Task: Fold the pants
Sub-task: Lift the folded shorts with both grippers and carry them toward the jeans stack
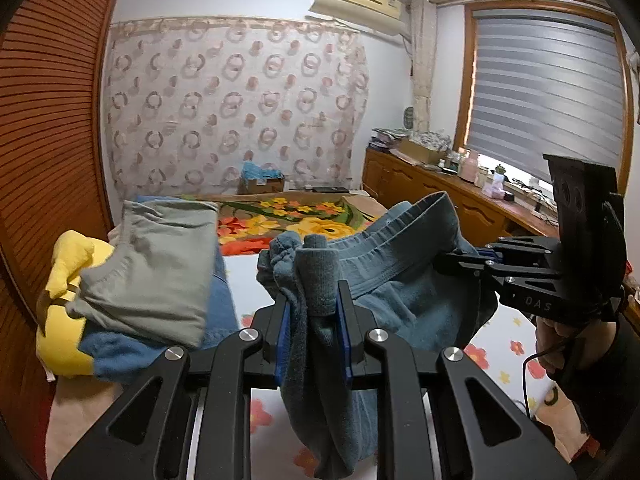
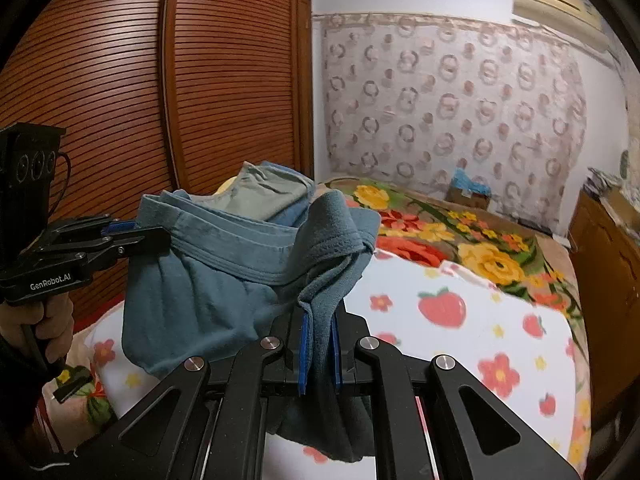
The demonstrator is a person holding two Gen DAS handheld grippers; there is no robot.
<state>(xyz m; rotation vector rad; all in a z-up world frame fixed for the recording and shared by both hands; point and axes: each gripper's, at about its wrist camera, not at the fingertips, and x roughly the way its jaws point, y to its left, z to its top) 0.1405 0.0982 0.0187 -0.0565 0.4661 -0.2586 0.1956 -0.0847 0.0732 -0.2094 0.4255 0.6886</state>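
Both grippers are made of matte black metal with cut-out triangular openings in the linkage arms and round silver screws at the joints. The left gripper [image 1: 312,300] has blue pads on the inner faces of its two fingers, and the right gripper [image 2: 318,332] has the same blue pads. On the side of one body white letters read "GenRobot.AI"; the other shows "DAS". Each carries a black block on top with round holes. A thin black cable runs near each hand [image 1: 560,332], and the sleeves are dark.
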